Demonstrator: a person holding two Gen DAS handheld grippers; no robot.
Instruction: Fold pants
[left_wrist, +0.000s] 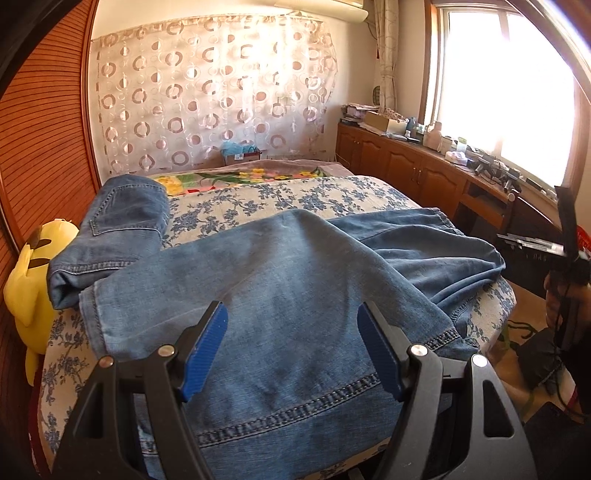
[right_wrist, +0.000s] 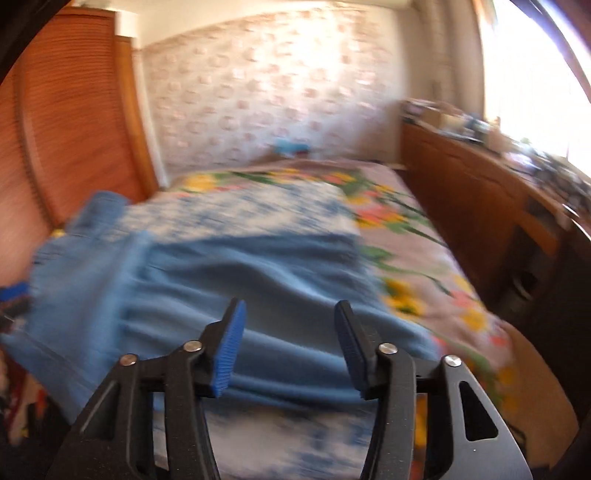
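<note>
Blue denim pants (left_wrist: 295, 280) lie spread across the near end of the bed, one leg hem close to the camera. My left gripper (left_wrist: 291, 314) hovers open just above that leg, blue pads apart, nothing pinched. In the blurred right wrist view the same pants (right_wrist: 236, 288) lie rumpled on the bed, and my right gripper (right_wrist: 290, 314) stands open over the cloth with a clear gap between its pads. A second pair of jeans (left_wrist: 122, 229), folded, rests at the bed's left side.
The bed (left_wrist: 280, 195) has a blue-flowered cover and a bright floral blanket (right_wrist: 406, 236) behind. A yellow plush toy (left_wrist: 29, 280) leans by the wooden wardrobe on the left. Wooden cabinets (left_wrist: 413, 162) with clutter run under the window on the right. A person's hand holding the other gripper's handle shows at far right.
</note>
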